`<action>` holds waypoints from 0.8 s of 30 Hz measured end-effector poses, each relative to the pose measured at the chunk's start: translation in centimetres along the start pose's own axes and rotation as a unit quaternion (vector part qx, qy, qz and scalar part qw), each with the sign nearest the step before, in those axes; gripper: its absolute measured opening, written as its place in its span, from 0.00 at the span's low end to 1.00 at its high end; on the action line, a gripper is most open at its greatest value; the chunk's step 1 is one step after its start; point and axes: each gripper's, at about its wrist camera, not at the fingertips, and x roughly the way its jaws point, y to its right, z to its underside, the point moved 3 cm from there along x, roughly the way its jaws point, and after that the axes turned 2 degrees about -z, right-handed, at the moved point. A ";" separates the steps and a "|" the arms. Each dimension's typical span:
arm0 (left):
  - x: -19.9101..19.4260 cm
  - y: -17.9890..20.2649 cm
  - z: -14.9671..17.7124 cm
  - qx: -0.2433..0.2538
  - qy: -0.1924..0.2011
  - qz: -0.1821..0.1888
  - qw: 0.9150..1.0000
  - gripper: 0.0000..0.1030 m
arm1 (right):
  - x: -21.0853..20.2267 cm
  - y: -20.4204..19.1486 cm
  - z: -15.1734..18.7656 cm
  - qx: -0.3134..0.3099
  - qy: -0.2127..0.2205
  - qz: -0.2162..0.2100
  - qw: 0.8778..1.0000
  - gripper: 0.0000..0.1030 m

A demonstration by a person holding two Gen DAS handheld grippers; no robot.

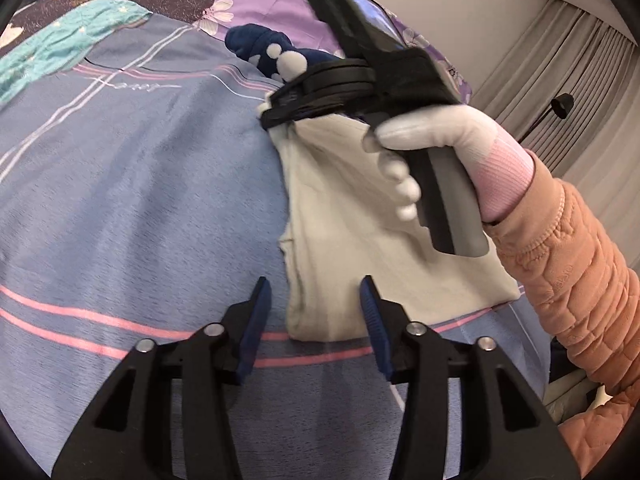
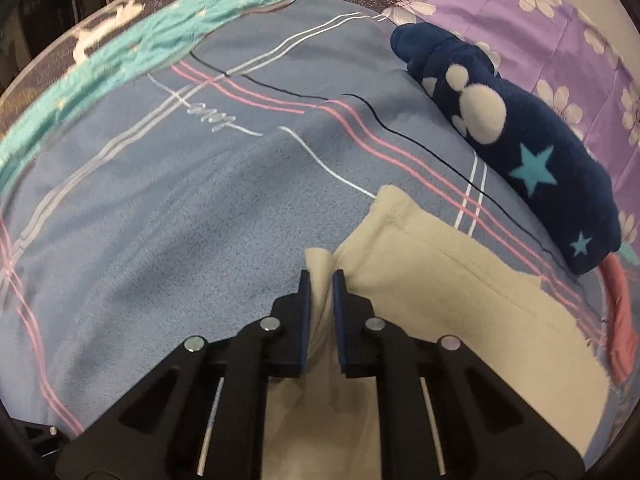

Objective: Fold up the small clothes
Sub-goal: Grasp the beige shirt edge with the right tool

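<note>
I counted one cream fleece garment (image 1: 360,240), soft, flat and roughly rectangular, lying on the blue striped bedsheet (image 1: 140,200), and one navy plush item (image 2: 520,140) printed with white spots and teal stars just beyond the garment. My right gripper (image 2: 320,280) pointed steeply down, its jaws nearly closed and pinching the garment's far corner, gripped by a white-gloved hand (image 1: 432,140). My left gripper (image 1: 316,300) hovered half open over the garment's near edge, holding nothing.
</note>
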 end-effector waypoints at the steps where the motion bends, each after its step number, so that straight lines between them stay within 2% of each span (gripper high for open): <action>1: 0.0 -0.1 -0.1 0.000 -0.001 -0.001 1.000 0.50 | -0.1 0.3 0.0 0.011 0.002 -0.014 1.000 0.10; 5: 1.0 -0.2 -0.5 -0.002 -0.012 0.012 1.000 0.51 | -0.6 2.0 -0.2 0.063 0.009 -0.079 0.995 0.09; 7: 1.2 0.1 -0.8 -0.013 -0.009 0.051 0.999 0.13 | -0.8 2.8 -0.2 0.089 0.011 -0.109 0.990 0.09; 8: 0.9 0.1 -1.0 -0.020 0.000 0.044 0.999 0.02 | -0.9 3.3 -0.2 0.101 0.012 -0.125 0.987 0.09; 10: -1.0 1.2 -1.5 -0.007 0.037 0.026 0.999 0.02 | -1.1 3.8 -0.2 0.117 0.016 -0.147 0.982 0.08; 12: -2.7 2.8 -1.9 0.020 0.056 0.009 0.998 0.01 | -0.9 3.9 -0.2 0.125 0.016 -0.165 0.978 0.08; 17: -2.9 2.3 -1.2 0.036 0.038 -0.057 0.997 0.01 | 0.8 3.7 0.1 0.124 0.001 -0.170 0.978 0.10; 18: -2.8 1.6 -0.8 0.026 0.034 -0.067 0.997 0.01 | 0.8 3.8 0.2 0.125 0.003 -0.174 0.977 0.12; 19: -2.9 1.0 -0.5 0.015 0.032 -0.068 0.997 0.01 | 0.7 3.8 0.3 0.127 0.006 -0.183 0.975 0.17; 20: -3.1 0.4 -0.2 0.002 0.032 -0.065 0.997 0.01 | 0.5 3.8 0.4 0.128 0.007 -0.186 0.974 0.17; 21: -3.4 -0.1 0.0 -0.009 0.034 -0.064 0.997 0.01 | 0.4 3.8 0.4 0.129 0.007 -0.188 0.974 0.23; 24: -4.4 -1.0 0.3 -0.022 0.044 -0.070 0.996 0.02 | -1.1 3.4 0.8 0.107 0.015 -0.181 0.978 0.32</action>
